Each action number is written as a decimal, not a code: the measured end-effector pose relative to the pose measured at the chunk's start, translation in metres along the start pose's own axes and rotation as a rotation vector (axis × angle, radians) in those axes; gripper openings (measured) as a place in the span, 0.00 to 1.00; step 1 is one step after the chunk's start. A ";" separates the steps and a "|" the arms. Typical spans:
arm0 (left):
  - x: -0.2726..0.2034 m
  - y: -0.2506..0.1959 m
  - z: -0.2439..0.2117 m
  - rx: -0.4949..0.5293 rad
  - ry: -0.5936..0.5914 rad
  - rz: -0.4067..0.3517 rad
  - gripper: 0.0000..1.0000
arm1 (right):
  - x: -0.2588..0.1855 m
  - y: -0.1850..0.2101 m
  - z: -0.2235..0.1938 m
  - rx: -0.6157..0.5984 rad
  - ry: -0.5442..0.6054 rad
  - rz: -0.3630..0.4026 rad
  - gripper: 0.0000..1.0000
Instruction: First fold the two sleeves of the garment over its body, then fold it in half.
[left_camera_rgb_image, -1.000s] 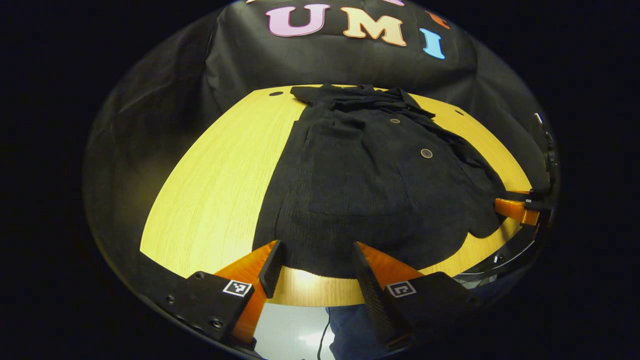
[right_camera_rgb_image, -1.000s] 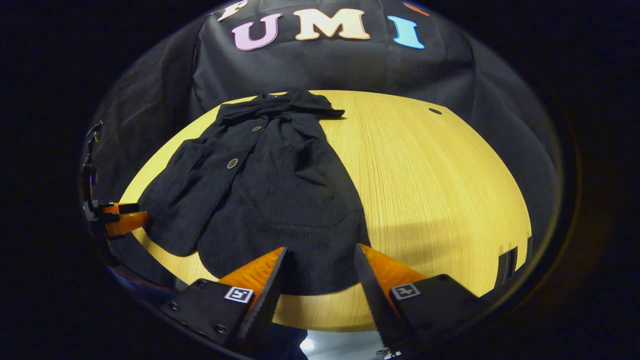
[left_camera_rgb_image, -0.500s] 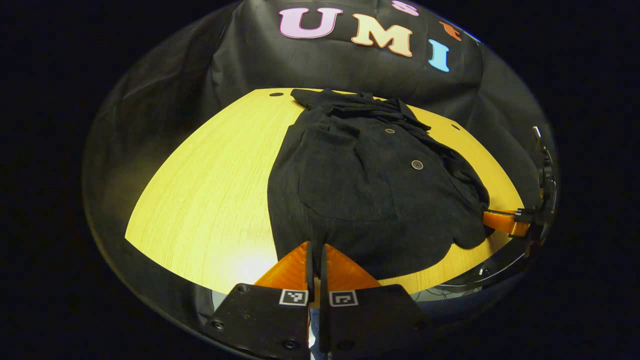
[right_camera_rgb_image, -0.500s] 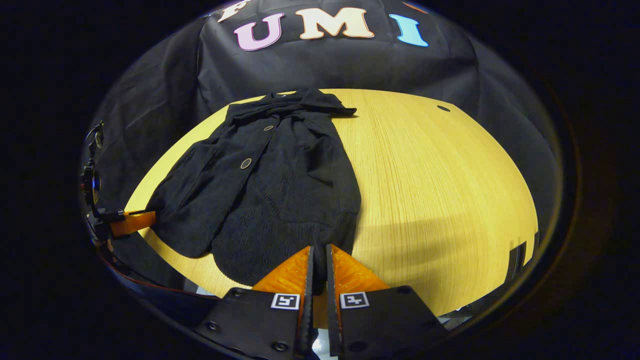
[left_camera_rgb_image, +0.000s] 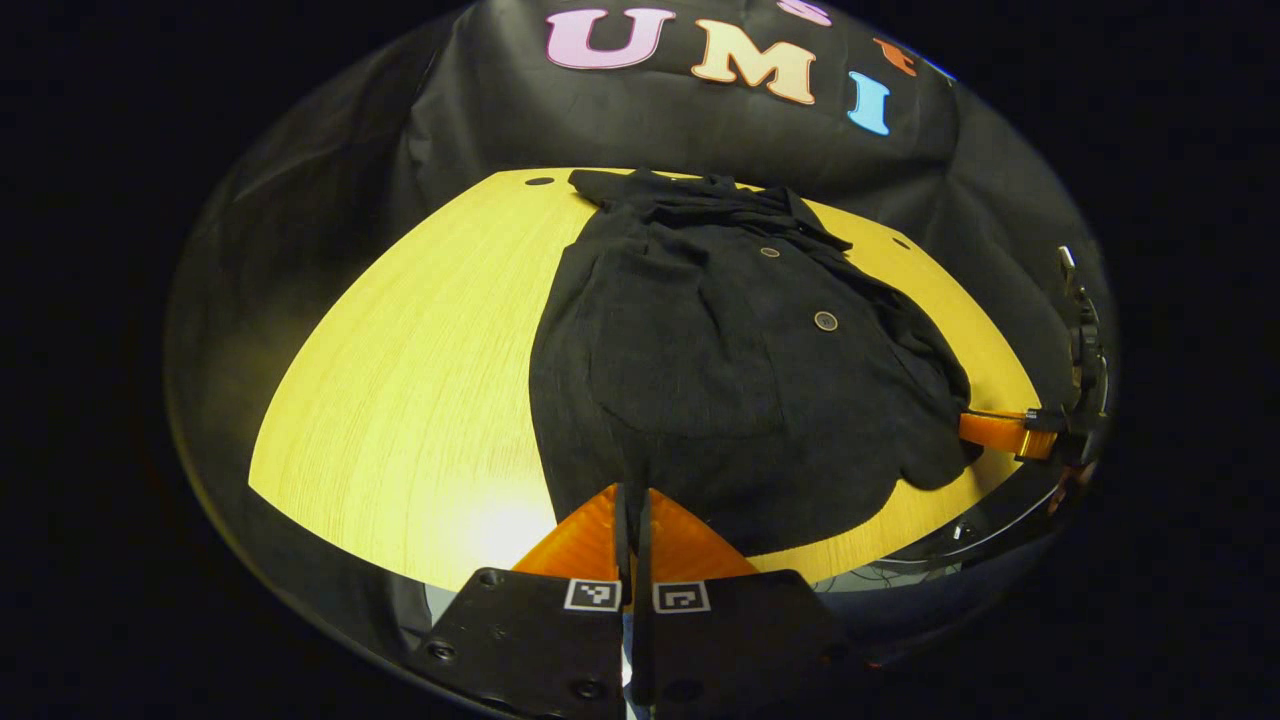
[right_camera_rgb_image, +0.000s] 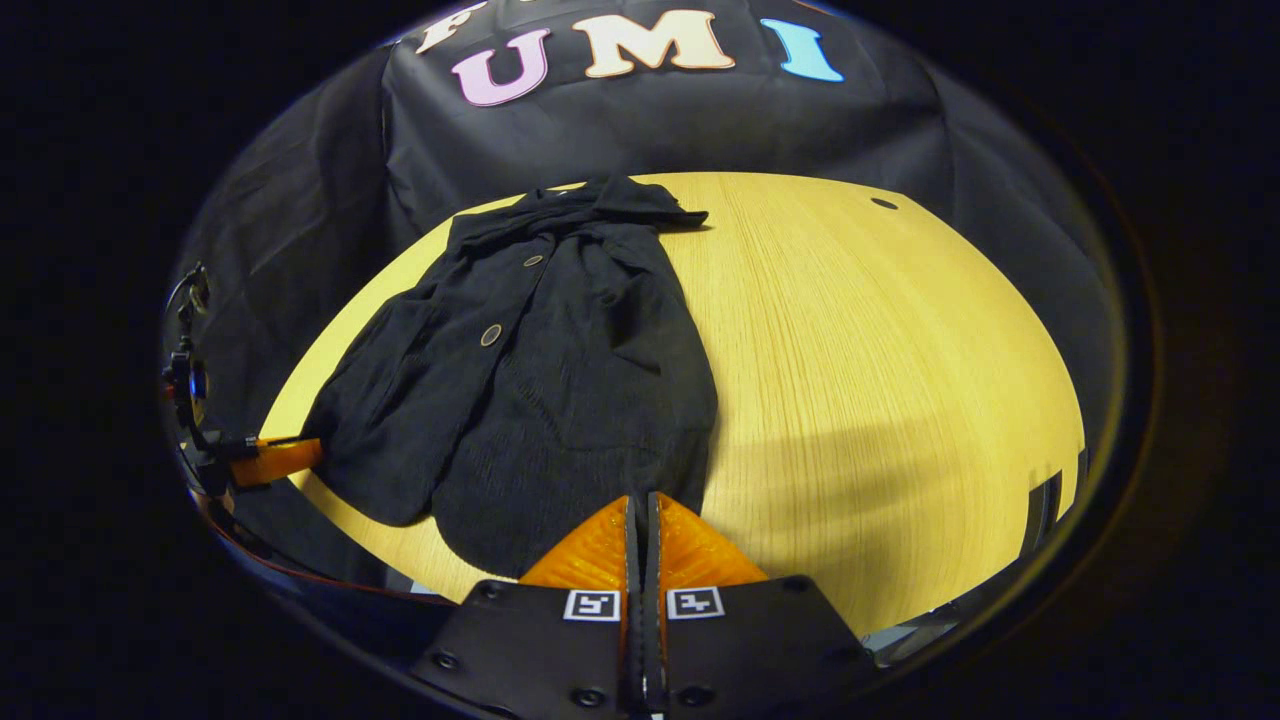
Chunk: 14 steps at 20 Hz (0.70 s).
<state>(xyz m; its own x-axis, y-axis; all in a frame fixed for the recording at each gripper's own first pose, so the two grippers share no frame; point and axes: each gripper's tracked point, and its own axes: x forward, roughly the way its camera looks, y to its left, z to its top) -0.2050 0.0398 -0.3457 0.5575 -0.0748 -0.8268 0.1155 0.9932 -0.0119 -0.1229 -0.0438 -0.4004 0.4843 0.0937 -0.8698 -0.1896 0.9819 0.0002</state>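
Note:
A black buttoned garment (left_camera_rgb_image: 720, 370) lies flat on the yellow wooden table (left_camera_rgb_image: 400, 380), collar at the far end, hem toward me. Its sleeves lie folded in over the body. My left gripper (left_camera_rgb_image: 632, 492) is shut on the near hem at the garment's left corner. In the right gripper view the garment (right_camera_rgb_image: 540, 370) spreads left of centre, and my right gripper (right_camera_rgb_image: 642, 500) is shut on the hem near its right corner. The right gripper (left_camera_rgb_image: 1000, 432) also shows at the far right of the left gripper view. The left gripper (right_camera_rgb_image: 278, 458) shows at the left edge of the right gripper view.
Bare tabletop (right_camera_rgb_image: 880, 370) stretches to the right of the garment in the right gripper view. The booth's black cloth wall (left_camera_rgb_image: 680, 130) rises behind the table's far edge. Small dark holes (right_camera_rgb_image: 884, 203) mark the table's far corners.
A second ago both grippers stood open astride the hem. Both then shut on it, and the hem has bunched slightly toward the fingers. Since half a second ago, only a small shift.

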 end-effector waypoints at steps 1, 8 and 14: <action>0.000 0.000 0.000 0.001 0.001 0.005 0.00 | -0.001 0.001 0.001 0.000 0.004 -0.003 0.03; -0.006 -0.003 0.016 0.026 -0.011 0.003 0.00 | -0.013 0.008 0.015 0.006 -0.003 0.017 0.02; -0.007 -0.004 0.058 -0.042 -0.102 -0.006 0.00 | -0.020 0.017 0.040 0.004 -0.039 0.035 0.02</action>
<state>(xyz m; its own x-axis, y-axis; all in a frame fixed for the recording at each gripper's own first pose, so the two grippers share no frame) -0.1612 0.0308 -0.3073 0.6379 -0.0868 -0.7652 0.0851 0.9955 -0.0420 -0.1016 -0.0219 -0.3626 0.5104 0.1347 -0.8493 -0.2034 0.9785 0.0329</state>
